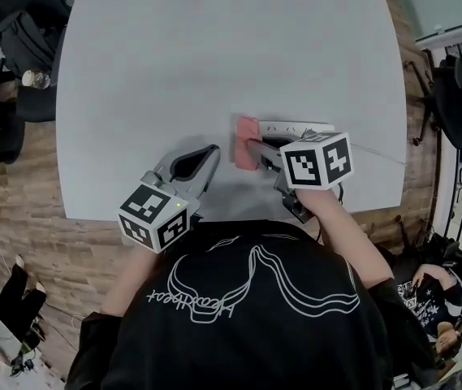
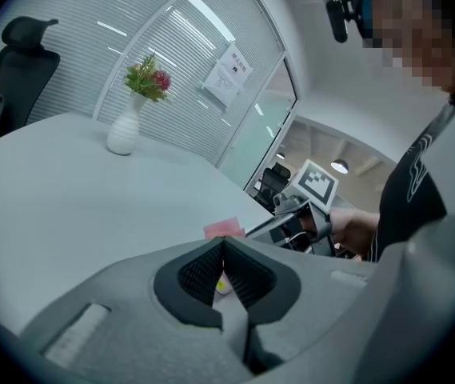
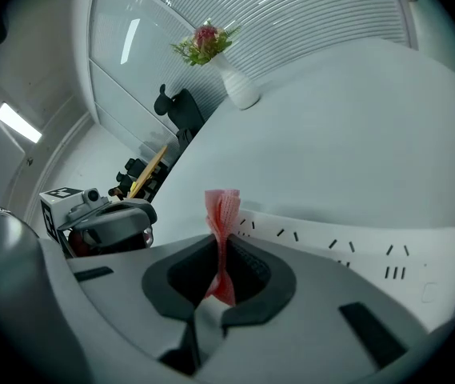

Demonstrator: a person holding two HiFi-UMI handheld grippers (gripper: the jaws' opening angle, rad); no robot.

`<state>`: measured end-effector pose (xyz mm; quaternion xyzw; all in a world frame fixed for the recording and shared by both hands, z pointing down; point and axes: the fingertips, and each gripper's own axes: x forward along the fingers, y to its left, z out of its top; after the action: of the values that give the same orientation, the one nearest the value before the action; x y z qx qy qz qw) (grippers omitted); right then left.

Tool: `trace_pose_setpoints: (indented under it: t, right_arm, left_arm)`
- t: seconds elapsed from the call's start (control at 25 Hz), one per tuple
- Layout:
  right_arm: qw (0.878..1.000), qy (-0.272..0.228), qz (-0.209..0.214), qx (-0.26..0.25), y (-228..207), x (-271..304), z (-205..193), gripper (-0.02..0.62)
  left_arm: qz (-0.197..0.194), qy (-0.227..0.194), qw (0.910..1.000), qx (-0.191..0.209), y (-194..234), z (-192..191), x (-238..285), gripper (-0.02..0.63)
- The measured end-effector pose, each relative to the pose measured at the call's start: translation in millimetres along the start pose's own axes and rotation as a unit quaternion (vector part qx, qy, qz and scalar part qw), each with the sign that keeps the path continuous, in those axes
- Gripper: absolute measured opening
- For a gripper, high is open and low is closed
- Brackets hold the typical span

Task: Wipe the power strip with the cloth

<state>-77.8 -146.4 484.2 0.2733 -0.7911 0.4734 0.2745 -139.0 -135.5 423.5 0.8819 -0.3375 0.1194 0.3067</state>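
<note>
**Cloth at left end of power strip; long axis runs rightward from it**

Nearest, the left tool (image 2: 222,256) is closed with nothing in it, and is set off to the left of the work. The right tool (image 3: 224,254) is clamped on the pink cloth (image 3: 223,208), which is pinched into an upright fold. Just beyond, the white power strip (image 3: 347,250) is laid crosswise on the tabletop (image 1: 214,55), its left end at the cloth; contact cannot be confirmed. The right tool is nearer, so a wipe is judged to need rightward travel along the strip.
</note>
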Motion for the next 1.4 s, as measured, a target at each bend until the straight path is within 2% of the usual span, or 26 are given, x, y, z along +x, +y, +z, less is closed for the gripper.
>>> trace_pose_setpoints:
  t: [0.52,0.96,1.4]
  right_arm:
    - [1.000,0.006,-0.020,0.012,-12.2,-2.0,-2.2,0.031]
    - [0.999,-0.006,-0.039,0.028,-32.1,-21.2,-6.5,0.031]
    - [0.996,-0.033,-0.064,0.048,-65.9,-61.2,-18.2,0.031]
  left_arm:
    - [-0.010,-0.007,0.9999,-0.004,8.2,5.5,-0.1,0.012]
    - [-0.028,-0.002,0.9996,0.001,-2.6,2.2,12.9,0.012]
    - [-0.037,0.003,0.9993,0.009,-31.2,0.1,26.6,0.012]
